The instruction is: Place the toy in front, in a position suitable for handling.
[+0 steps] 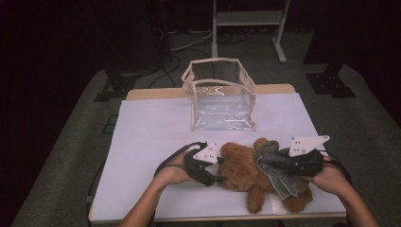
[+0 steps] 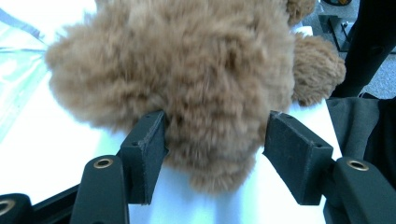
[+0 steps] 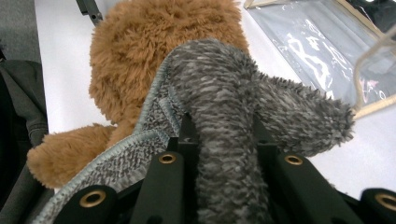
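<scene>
High view: we find the brown teddy bear point(image 1: 241, 170) lying at lower centre of the frame on the white table cover point(image 1: 151, 132), below the clear plastic bag point(image 1: 221, 97). The left gripper point(image 1: 218, 170) stands with jaws apart astride the bear's head, pads clear of it. The right gripper point(image 1: 274, 166) is clamped on the grey cloth point(image 1: 279, 177) draped over the bear.

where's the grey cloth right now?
In the high view the grey cloth lies draped over the teddy bear near the table's front right edge, pinched in the right gripper.
</scene>
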Tool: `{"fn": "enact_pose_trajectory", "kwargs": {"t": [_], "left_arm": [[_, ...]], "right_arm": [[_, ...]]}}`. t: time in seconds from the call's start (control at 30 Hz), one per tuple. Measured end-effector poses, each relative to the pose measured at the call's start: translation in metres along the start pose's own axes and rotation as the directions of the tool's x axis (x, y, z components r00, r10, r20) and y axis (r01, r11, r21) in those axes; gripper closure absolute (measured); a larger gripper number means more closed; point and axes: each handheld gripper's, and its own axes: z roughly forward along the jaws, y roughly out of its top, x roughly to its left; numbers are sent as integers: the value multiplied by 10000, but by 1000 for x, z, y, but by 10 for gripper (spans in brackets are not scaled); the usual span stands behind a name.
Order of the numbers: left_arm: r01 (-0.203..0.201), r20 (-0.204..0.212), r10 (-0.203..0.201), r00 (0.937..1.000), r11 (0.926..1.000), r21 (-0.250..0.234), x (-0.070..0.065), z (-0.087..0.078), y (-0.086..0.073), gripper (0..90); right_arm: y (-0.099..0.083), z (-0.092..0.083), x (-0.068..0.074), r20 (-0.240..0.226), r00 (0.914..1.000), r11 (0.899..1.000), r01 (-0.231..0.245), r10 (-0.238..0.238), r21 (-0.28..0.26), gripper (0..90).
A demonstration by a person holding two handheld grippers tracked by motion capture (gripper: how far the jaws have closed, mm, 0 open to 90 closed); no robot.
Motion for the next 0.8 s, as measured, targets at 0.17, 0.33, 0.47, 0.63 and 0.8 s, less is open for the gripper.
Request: {"fn": "enact_pose_trajectory", "kwargs": {"t": [0.17,0.33,0.47,0.63,0.8], "left_arm": [[300,119,-297,9995,9991,-295,3,2,-3,366],[442,233,-434,9988,9982,-395,6,10,-2,339],[537,363,-519,9980,9973,-506,9,13,-4,317],[549,567,-514,9971,9966,-617,12,16,-7,293],[897,957,-818,9920,9926,-820,15,23,-6,331]], "right_arm": [[-10,-6,-3,24,9998,9995,-216,217,-229,724],[-20,-11,-6,-2,9989,9976,-464,464,-519,724],[-25,-14,-7,-1,9982,9962,-596,597,-628,725],[-30,-17,-8,33,9978,9955,-663,667,-674,726],[-31,-17,-9,-8,9975,9951,-707,708,-697,726]]}}
